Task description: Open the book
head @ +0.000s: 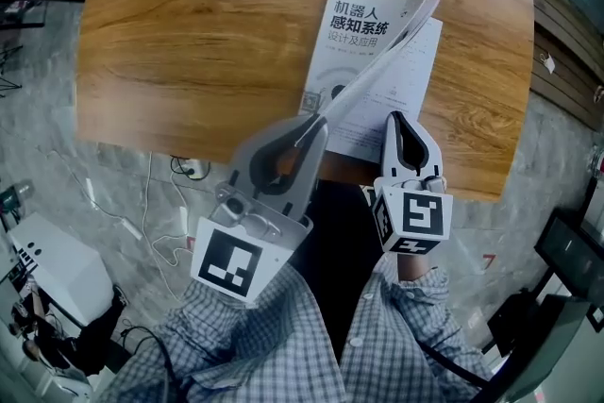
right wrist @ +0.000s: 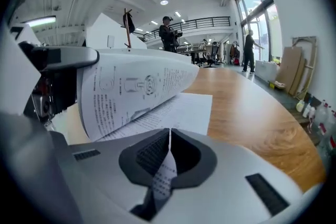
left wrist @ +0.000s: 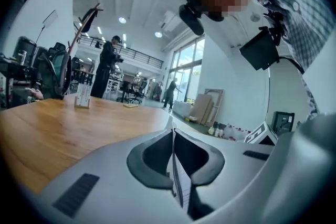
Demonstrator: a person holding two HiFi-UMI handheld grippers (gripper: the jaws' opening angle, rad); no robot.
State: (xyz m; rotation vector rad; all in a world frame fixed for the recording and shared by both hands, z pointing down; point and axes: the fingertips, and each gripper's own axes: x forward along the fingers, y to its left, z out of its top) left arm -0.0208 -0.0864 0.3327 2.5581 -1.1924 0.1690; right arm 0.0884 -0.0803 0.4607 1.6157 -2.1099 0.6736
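A white book (head: 364, 35) with a printed Chinese title lies near the front right of the wooden table (head: 189, 42). Its cover and a sheaf of pages are lifted and bent toward the left. My left gripper (head: 316, 121) is shut on the lower corner of that lifted part, and the paper edge shows between the jaws of the left gripper (left wrist: 172, 130) in its own view. My right gripper (head: 399, 117) is shut on the bottom edge of a lower page (head: 401, 90). In the right gripper view the right gripper (right wrist: 169, 131) pinches printed paper, with the raised pages (right wrist: 136, 86) arching at the left.
The table's front edge (head: 283, 160) runs just under both grippers. Cables and a power strip (head: 192, 169) lie on the floor at the left, beside a white device (head: 47, 269). A small card stand (left wrist: 81, 97) sits far off on the table. People stand in the background.
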